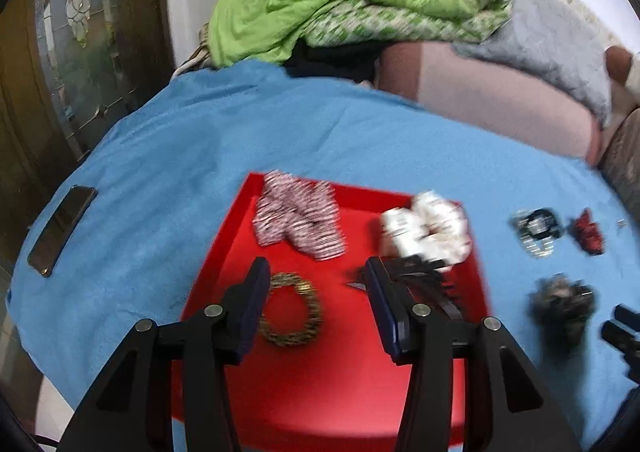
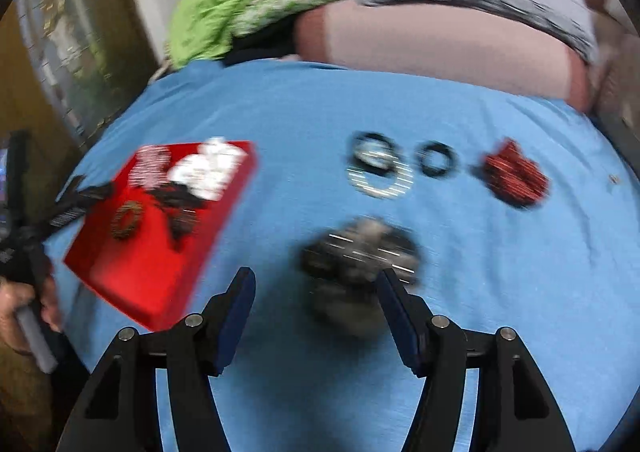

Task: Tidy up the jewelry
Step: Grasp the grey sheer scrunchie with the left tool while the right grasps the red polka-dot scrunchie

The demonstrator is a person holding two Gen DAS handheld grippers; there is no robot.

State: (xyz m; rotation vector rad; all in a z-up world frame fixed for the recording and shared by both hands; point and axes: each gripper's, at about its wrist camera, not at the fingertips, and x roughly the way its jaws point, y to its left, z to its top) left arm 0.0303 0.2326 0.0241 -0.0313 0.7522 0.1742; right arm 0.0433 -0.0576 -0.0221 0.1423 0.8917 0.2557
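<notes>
red tray point(image 1: 240, 252) holds striped, white and gold scrunchies; a blurred dark scrunchie point(image 2: 356, 256) lies ahead of both grippers' spread fingers.

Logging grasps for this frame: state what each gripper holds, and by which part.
Nothing is held. The left gripper is open over the red tray; the right gripper is open, approaching the dark scrunchie.

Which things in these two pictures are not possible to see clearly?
- Grey scrunchie, right view: motion blur, partly behind right gripper.
- Black clip, left view: a finger of left gripper covers it.
- Rings, right view: smeared.
</notes>
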